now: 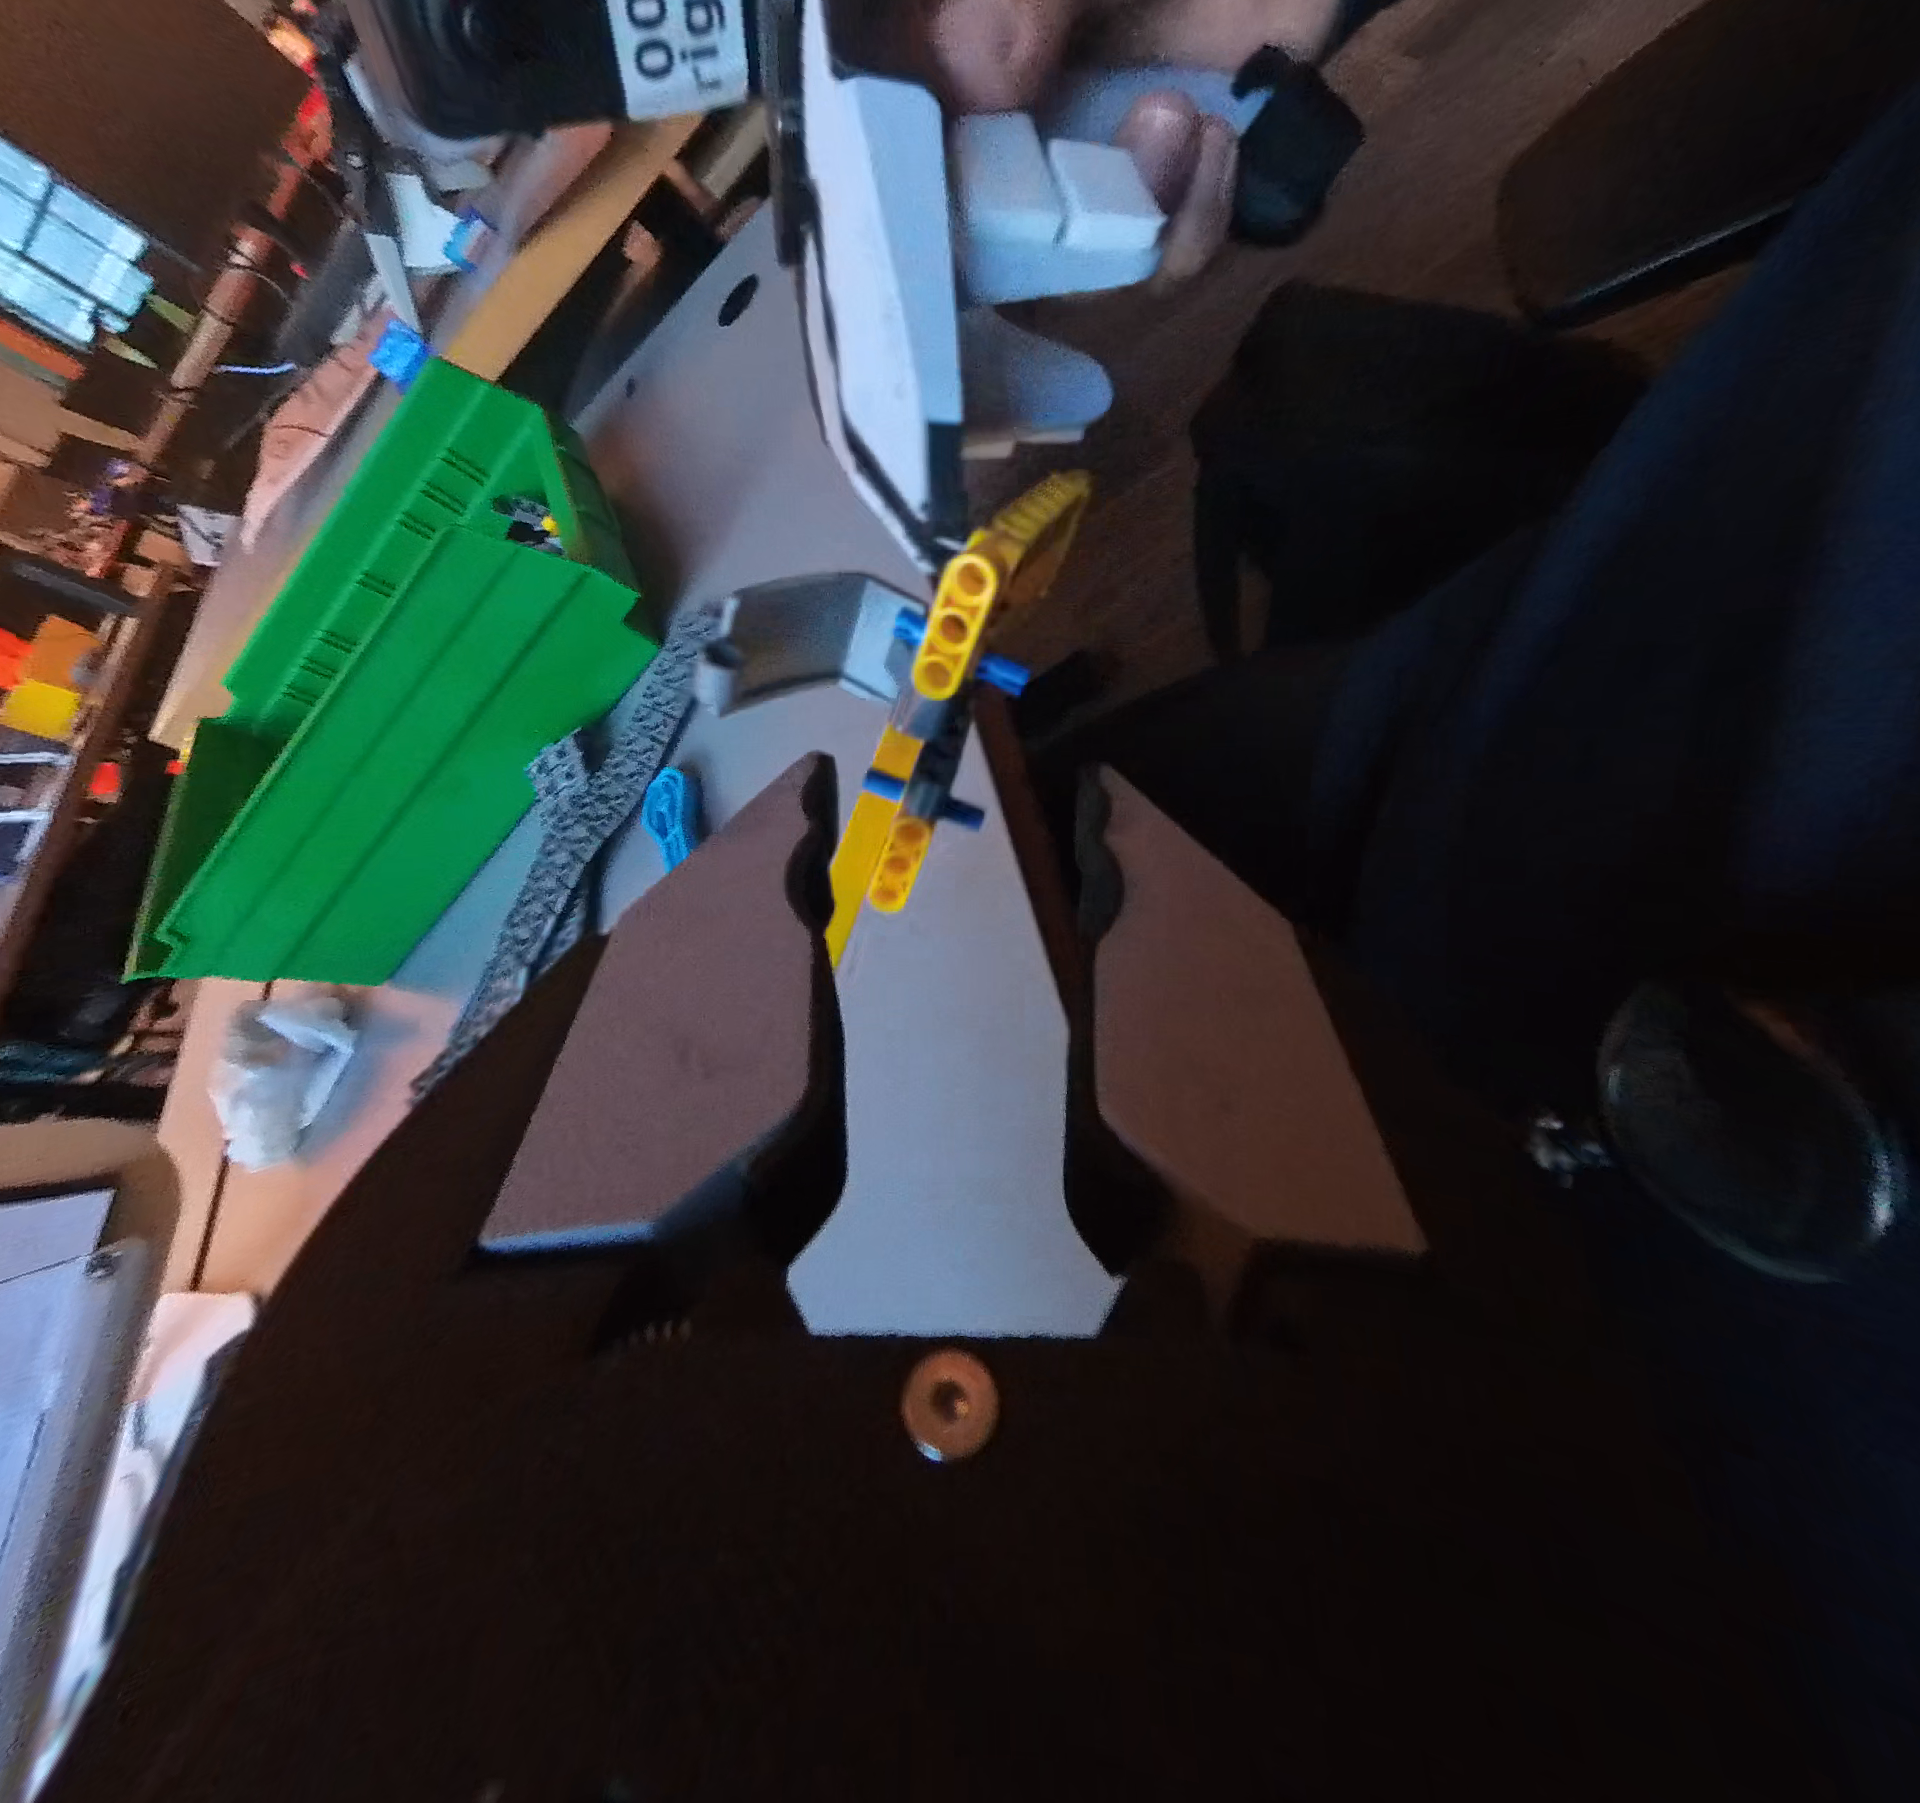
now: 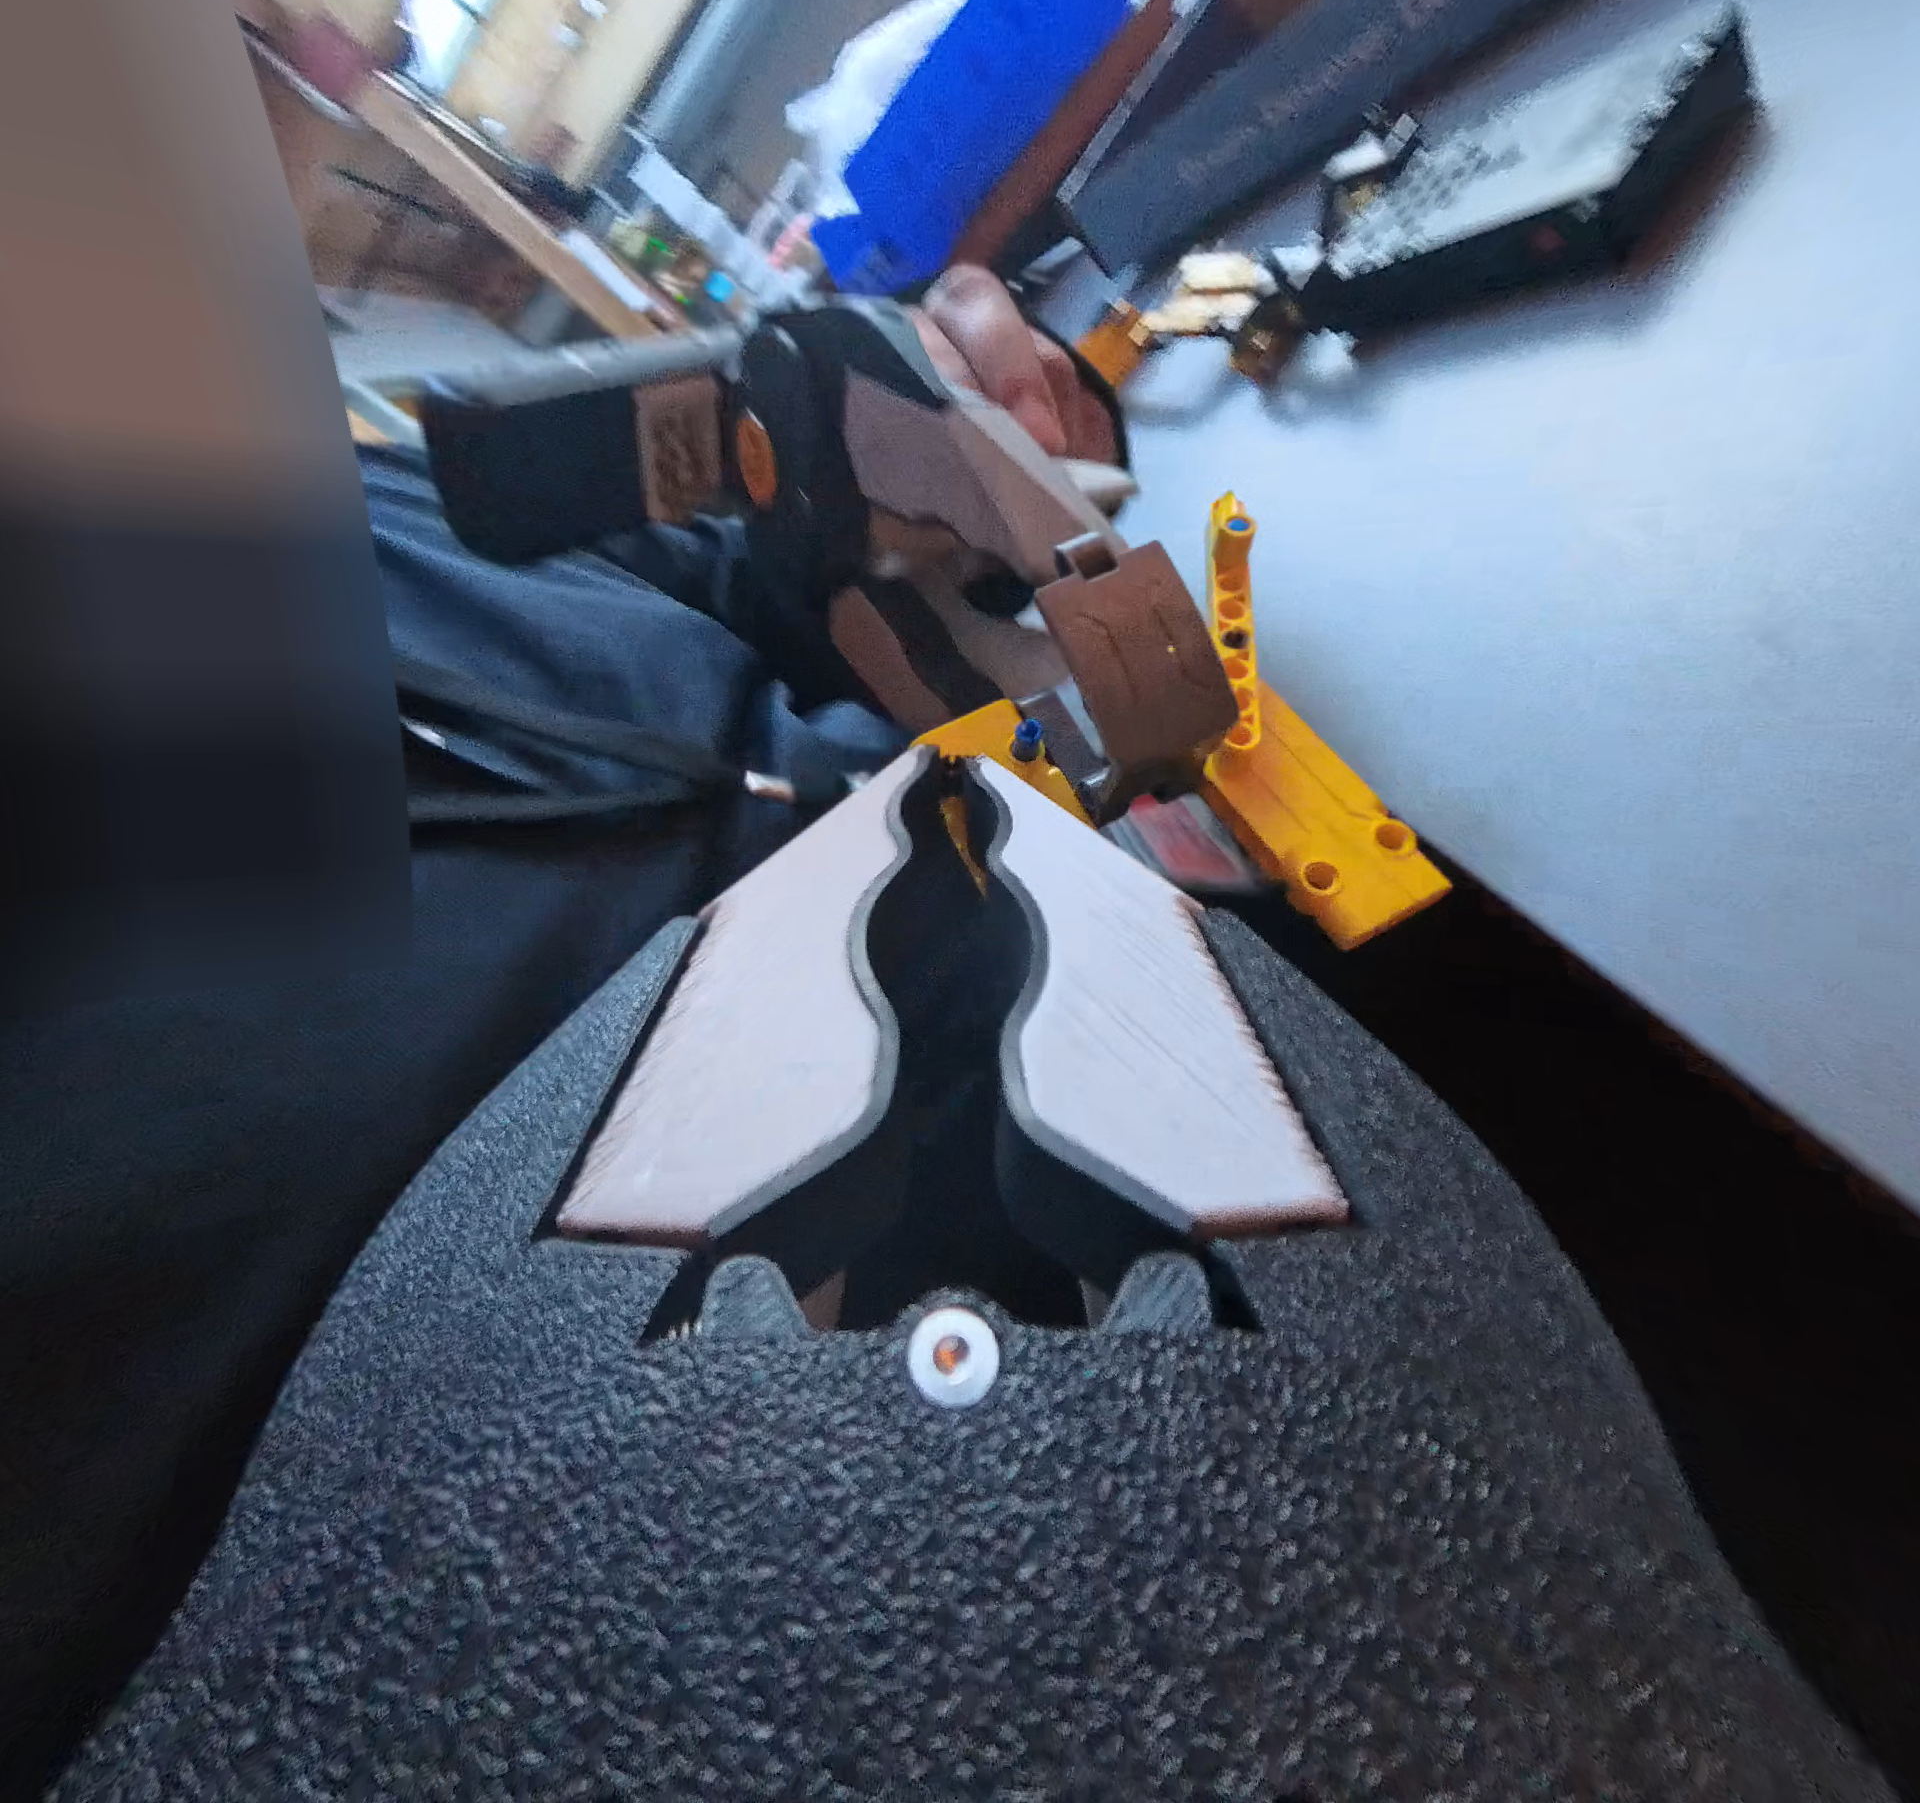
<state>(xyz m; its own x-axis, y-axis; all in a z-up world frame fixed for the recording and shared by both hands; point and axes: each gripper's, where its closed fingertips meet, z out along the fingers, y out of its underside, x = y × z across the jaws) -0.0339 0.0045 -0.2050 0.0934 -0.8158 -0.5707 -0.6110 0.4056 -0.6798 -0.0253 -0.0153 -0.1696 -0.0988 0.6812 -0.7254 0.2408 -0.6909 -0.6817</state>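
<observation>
A yellow brick-beam assembly (image 1: 899, 834) with blue pins and a grey curved panel (image 1: 795, 647) sits between the tips of my left gripper (image 1: 906, 745), which is shut on it above the grey table (image 1: 945, 1130). In the right wrist view the left gripper (image 2: 1138, 683) clamps the same yellow assembly (image 2: 1309, 818) near the table edge. My right gripper (image 2: 948, 766) is shut on a yellow toothed piece (image 2: 966, 823) at the assembly's end. It also shows in the left wrist view (image 1: 940, 532), held by a hand, pinching that toothed piece (image 1: 1039, 506).
A green bin (image 1: 395, 693) lies on the table to the left, with grey tread chains (image 1: 613, 797), a small light-blue part (image 1: 670, 813) and a crumpled white bag (image 1: 281, 1078). A black box (image 2: 1538, 164) sits farther along the table. The person's dark clothing lies beyond the table edge (image 2: 1558, 1005). About 4 cm separates my left fingertips from my right.
</observation>
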